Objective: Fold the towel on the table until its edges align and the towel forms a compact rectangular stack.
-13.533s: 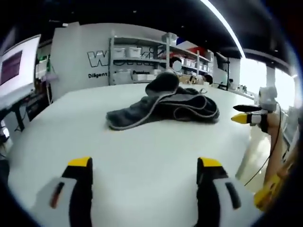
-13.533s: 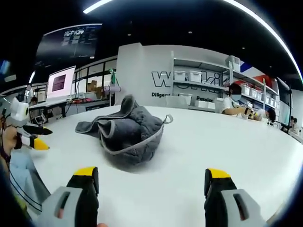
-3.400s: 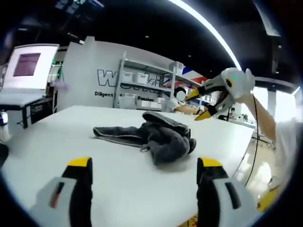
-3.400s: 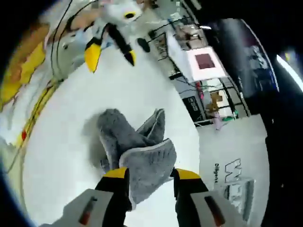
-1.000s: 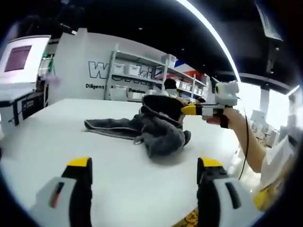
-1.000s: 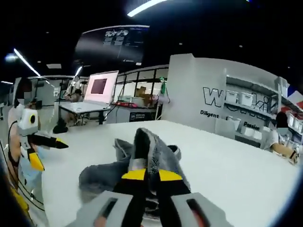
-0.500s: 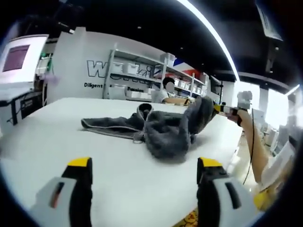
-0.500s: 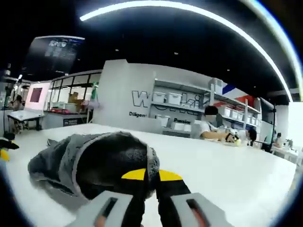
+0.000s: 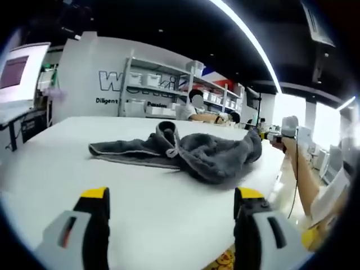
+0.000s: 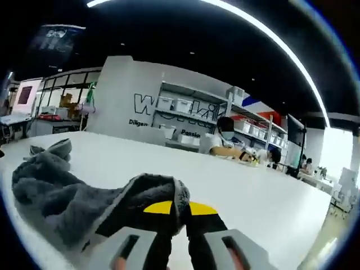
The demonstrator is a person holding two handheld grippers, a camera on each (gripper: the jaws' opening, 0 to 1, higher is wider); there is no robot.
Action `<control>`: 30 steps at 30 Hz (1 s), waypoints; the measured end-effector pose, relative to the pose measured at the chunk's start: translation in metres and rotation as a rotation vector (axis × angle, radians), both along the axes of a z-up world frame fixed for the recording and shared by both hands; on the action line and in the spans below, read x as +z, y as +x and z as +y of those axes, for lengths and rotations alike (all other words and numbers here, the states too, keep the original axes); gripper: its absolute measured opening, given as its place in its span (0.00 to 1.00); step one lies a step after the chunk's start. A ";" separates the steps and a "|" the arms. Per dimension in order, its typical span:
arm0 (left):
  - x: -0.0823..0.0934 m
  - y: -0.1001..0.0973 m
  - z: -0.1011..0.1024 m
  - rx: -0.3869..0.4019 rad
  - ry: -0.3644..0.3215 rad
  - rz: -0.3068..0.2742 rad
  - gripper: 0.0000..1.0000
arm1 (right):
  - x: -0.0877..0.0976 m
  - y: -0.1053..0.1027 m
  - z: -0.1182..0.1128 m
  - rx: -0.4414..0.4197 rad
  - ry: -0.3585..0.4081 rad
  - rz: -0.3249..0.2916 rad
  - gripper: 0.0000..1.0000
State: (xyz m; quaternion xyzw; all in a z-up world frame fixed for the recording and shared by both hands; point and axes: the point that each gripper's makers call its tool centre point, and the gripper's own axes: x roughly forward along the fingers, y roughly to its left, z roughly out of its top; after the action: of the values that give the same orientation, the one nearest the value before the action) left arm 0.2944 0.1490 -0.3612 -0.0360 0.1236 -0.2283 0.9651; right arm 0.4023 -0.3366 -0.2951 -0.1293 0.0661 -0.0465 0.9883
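Note:
A grey towel [image 9: 185, 153] lies rumpled and stretched across the white table [image 9: 67, 169], with a raised hump near its middle. My left gripper [image 9: 171, 194] is open over bare table, well short of the towel. My right gripper [image 9: 277, 133] comes in from the right in the left gripper view and holds the towel's right end just above the table. In the right gripper view my right gripper [image 10: 180, 209] is shut on a thick towel edge [image 10: 160, 188]. The rest of the towel [image 10: 50, 194] trails away to the left.
The table edge [image 9: 278, 180] runs close on the right, below a person's forearm [image 9: 301, 177]. Shelves with white bins [image 9: 152, 95] and a seated person [image 10: 225, 143] are beyond the table's far side. A monitor [image 9: 14, 73] stands at far left.
My right gripper has pulled the towel's end outward to the right and lower. The bunched heap has spread longer and flatter. My left gripper has stayed open in place.

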 end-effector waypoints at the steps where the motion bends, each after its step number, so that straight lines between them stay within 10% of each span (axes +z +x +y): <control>1: 0.001 0.000 0.000 0.001 -0.001 -0.001 0.96 | 0.013 0.005 -0.002 0.003 -0.024 -0.028 0.08; 12: 0.003 0.000 0.000 0.013 -0.005 -0.006 0.96 | 0.166 0.042 0.030 0.088 -0.307 -0.263 0.08; 21: 0.004 0.002 -0.003 0.008 -0.007 -0.009 0.96 | 0.248 0.054 0.069 0.156 -0.386 -0.360 0.08; 25: 0.004 0.002 -0.002 0.008 -0.008 -0.010 0.96 | 0.240 0.074 0.055 0.122 -0.404 -0.313 0.08; 30: 0.002 0.001 0.000 0.007 -0.012 -0.007 0.96 | 0.159 0.114 0.018 0.093 -0.356 -0.108 0.08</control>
State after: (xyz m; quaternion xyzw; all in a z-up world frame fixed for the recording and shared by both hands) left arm 0.2954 0.1485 -0.3591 -0.0416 0.1187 -0.2260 0.9660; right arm 0.5162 -0.3186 -0.1358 -0.3026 -0.0023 -0.0188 0.9529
